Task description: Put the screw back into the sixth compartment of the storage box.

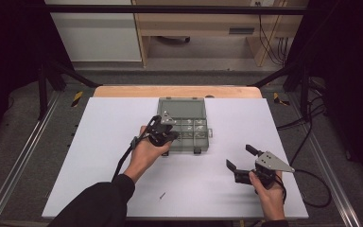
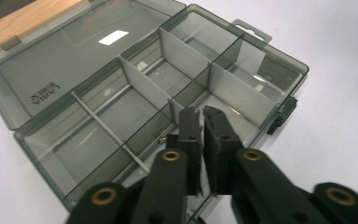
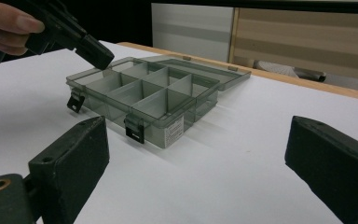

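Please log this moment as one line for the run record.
left gripper: nearly shut over open smoky transparent plastic compartment box | right gripper: open, empty, apart | small dark screw: on white table

The white table point(image 1: 123, 142) is evenly lit from overhead, and dark surroundings are seen. Glare is reflected off the box lid point(image 2: 114, 37). The near jaws are blurred.

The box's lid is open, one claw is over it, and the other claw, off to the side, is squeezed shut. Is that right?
Nearly. The box is open with the left claw over it, but the right claw is wide open, not shut. The right gripper view shows it best.
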A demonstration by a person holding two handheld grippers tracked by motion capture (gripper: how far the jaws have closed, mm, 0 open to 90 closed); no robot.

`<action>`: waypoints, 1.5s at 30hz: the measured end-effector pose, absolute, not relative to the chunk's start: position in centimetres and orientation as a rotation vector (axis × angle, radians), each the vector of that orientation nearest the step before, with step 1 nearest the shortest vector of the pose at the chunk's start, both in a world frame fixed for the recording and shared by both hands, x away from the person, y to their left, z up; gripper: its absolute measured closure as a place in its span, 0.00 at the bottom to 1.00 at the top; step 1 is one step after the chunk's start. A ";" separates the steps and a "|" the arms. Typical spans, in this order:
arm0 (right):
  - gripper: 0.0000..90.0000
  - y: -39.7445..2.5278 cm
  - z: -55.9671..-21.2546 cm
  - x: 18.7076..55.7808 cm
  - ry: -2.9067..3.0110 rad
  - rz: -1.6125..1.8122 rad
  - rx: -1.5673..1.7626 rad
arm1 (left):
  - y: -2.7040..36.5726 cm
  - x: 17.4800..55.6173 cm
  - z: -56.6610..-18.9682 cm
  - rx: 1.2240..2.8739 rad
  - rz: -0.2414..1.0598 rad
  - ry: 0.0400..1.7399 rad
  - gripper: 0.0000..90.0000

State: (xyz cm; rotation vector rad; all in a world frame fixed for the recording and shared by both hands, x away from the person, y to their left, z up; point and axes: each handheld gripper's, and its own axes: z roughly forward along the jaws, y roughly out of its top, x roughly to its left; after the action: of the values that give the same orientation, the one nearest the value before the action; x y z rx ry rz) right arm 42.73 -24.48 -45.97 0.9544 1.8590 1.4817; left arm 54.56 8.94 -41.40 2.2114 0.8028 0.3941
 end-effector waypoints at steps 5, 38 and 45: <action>0.07 -24.4 -46.0 42.7 1.865 1.478 0.956 | 9.3 54.0 -40.4 2.172 0.440 0.793 0.71; 0.06 -24.6 -45.9 42.5 1.851 1.463 0.964 | 10.3 46.9 -38.7 2.411 0.314 0.636 0.09; 0.06 -24.6 -45.9 42.5 1.853 1.462 0.965 | 9.9 45.5 -39.1 2.452 0.296 0.623 0.08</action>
State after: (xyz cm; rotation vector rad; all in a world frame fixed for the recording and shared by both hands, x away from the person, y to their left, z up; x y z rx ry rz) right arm 42.50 -24.59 -45.90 0.9648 1.8529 1.4615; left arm 45.48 9.89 -39.14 2.4520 0.6227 0.2963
